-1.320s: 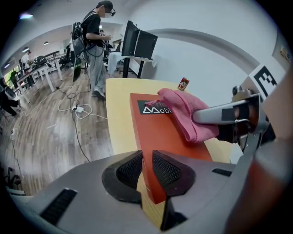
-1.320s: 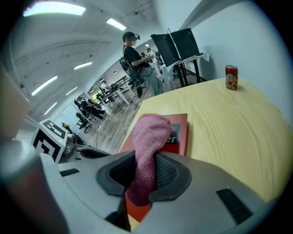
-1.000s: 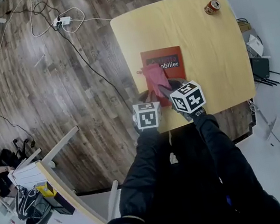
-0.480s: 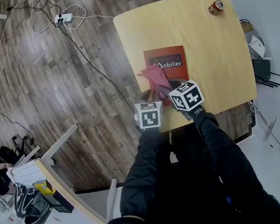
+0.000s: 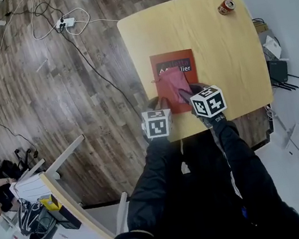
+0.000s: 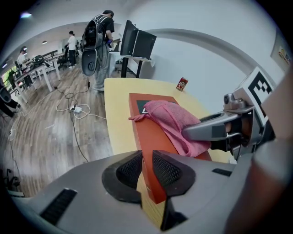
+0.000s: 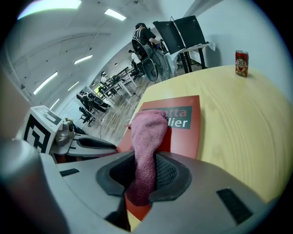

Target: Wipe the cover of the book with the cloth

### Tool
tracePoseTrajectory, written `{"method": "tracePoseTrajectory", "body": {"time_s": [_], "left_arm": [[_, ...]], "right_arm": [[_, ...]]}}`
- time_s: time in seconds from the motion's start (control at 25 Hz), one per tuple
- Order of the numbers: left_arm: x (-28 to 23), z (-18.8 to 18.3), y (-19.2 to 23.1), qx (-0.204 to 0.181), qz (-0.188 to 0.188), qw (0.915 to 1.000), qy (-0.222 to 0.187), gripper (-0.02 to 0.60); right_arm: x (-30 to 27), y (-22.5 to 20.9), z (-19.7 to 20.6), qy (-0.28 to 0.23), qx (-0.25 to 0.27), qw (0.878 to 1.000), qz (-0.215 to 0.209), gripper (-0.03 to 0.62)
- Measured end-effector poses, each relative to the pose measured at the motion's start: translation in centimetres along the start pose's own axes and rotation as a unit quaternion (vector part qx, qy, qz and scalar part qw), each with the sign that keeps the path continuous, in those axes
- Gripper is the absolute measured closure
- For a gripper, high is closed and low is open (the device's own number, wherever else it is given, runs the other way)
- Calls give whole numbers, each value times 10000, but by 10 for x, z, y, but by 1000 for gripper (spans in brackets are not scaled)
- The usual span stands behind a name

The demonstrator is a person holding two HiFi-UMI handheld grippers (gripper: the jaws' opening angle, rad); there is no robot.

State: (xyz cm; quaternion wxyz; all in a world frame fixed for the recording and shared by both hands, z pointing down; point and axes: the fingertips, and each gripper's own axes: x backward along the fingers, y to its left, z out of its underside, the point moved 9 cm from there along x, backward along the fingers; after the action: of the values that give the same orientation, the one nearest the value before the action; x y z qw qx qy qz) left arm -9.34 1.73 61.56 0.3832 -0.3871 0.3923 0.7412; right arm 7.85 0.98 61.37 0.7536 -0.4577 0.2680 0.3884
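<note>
Pink cloth [image 7: 149, 132] shifted right across red book [image 7: 187, 137], "lier" readable

"What is the floor like?"

"Dark wood planks [image 5: 66, 102]. In the head view, white cables [image 5: 46, 20] and a power strip [image 5: 65, 23] lie at eleven o'clock."

"And the furniture?"

"A yellow table [image 5: 230, 56] stands at one o'clock, with a can [image 5: 226, 7] near its far corner. A second, pale table [image 5: 73, 205] is at eight o'clock."

"What is farther off?"

"In the left gripper view there is a white wall [image 6: 206, 59] at two o'clock and monitors [image 6: 137, 43] at twelve, with a person [image 6: 106, 27] beside them. Strip lights [image 7: 114, 13] run across the ceiling."
</note>
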Motion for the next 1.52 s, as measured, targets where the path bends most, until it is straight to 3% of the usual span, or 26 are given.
{"method": "tracePoseTrajectory", "body": {"time_s": [0.48, 0.72, 1.04, 1.52], "left_arm": [[0, 0, 0, 12, 42, 10000, 39, 486], [1, -1, 3, 28, 161, 9998, 79, 486], [-1, -3, 9, 15, 407, 9991, 149, 486], [-1, -4, 9, -45, 470, 9988, 121, 486]], "right_arm": [[41, -29, 11, -224, -254, 9985, 440, 491], [50, -1, 6, -466, -227, 9985, 152, 492], [16, 52, 22, -376, -421, 9978, -344, 492], [-9, 52, 46, -111, -721, 9973, -121, 493]]}}
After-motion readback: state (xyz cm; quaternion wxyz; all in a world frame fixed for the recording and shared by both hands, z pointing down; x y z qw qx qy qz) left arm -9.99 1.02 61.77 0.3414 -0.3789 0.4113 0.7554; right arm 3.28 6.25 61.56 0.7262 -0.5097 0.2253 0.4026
